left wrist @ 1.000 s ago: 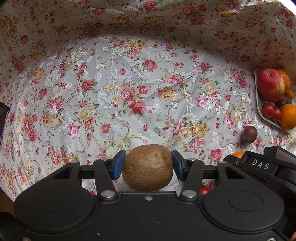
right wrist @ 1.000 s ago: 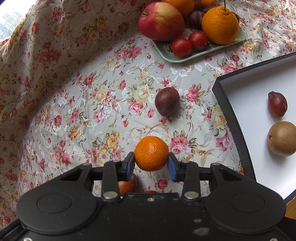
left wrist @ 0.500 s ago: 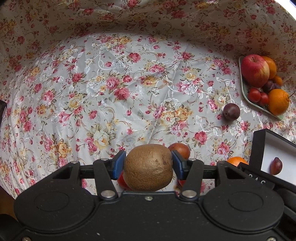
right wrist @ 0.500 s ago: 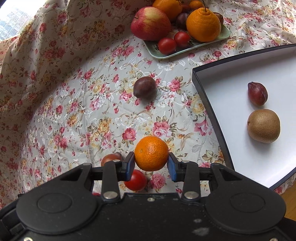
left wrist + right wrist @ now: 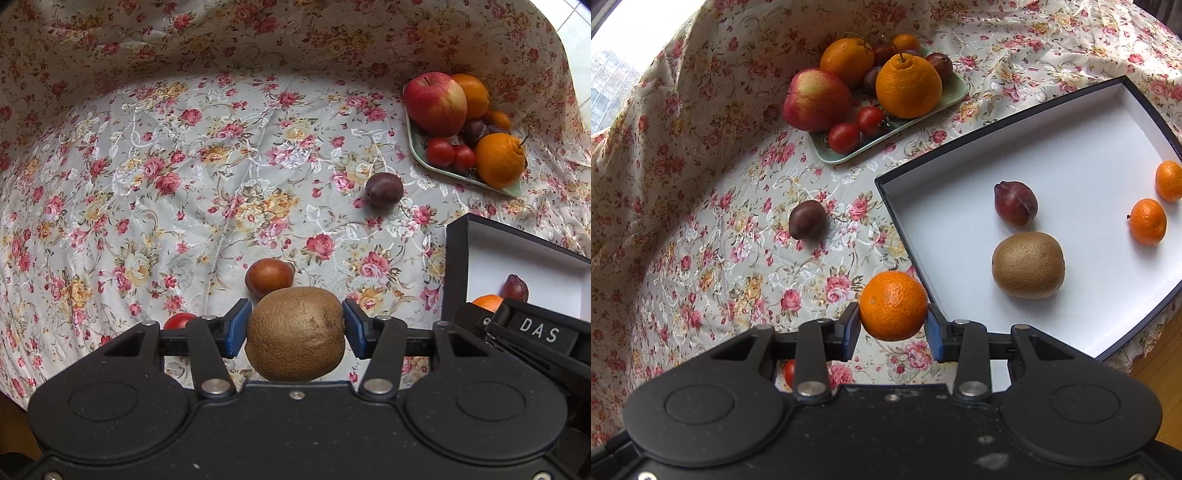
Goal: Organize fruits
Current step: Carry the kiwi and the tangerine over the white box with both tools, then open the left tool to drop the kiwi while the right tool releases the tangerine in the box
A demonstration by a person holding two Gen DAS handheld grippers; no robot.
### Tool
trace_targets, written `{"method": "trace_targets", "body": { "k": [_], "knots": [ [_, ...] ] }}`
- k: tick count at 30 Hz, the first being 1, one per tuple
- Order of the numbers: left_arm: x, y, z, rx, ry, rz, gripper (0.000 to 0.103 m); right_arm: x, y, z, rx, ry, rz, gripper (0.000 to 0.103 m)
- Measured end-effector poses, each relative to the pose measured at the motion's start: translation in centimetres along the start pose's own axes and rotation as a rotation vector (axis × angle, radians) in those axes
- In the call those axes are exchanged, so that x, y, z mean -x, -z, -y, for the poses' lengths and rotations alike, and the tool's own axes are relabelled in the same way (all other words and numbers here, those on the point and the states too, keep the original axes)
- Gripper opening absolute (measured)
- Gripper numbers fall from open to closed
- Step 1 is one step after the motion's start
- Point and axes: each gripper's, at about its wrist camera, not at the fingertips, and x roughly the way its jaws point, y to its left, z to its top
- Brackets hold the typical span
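My left gripper (image 5: pixel 295 330) is shut on a brown kiwi (image 5: pixel 295 334), held above the floral cloth. My right gripper (image 5: pixel 892 326) is shut on a small orange mandarin (image 5: pixel 893 310), held just left of the near-left rim of the black box with a white inside (image 5: pixel 1089 155). The box holds a kiwi (image 5: pixel 1028 265), a dark red plum (image 5: pixel 1015 203) and two mandarins (image 5: pixel 1148 221). In the left wrist view the box (image 5: pixel 458 258) is at the right, with the right gripper's body in front of it.
A green plate (image 5: pixel 956 96) at the back holds an apple (image 5: pixel 816 100), oranges, cherry tomatoes and plums. Loose on the cloth: a dark plum (image 5: pixel 807 224), a brown-red fruit (image 5: pixel 269 282), a cherry tomato (image 5: pixel 179 320). The table edge runs by the box's right.
Both grippers have moved right toward the box, still gripping their fruit. The box now shows more fully in the right wrist view, and its corner has entered the left wrist view.
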Motion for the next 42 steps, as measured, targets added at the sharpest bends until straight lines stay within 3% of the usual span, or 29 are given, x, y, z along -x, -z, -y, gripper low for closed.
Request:
{"method": "trace_targets", "body": {
  "k": [10, 21, 30, 42],
  "knots": [
    [-0.1, 0.8, 7.4, -0.106, 0.054, 0.011, 0.059, 1.7, -3.5, 7.2, -0.129, 0.051, 0.074, 0.039],
    [-0.6, 4.0, 16.2, -0.271, 0.096, 0.004, 0.059, 4.0, -5.7, 16.4, -0.278, 0.112, 0.139, 0.039],
    [-1.1, 6.8, 20.9, -0.366, 0.151, -0.040, 0.059, 4.9, -6.2, 19.3, -0.325, 0.112, 0.159, 0.039],
    [-1.3, 7.7, 21.8, -0.380, 0.153, -0.069, 0.058, 5.3, -6.4, 20.0, -0.329, 0.173, 0.206, 0.039]
  ]
}}
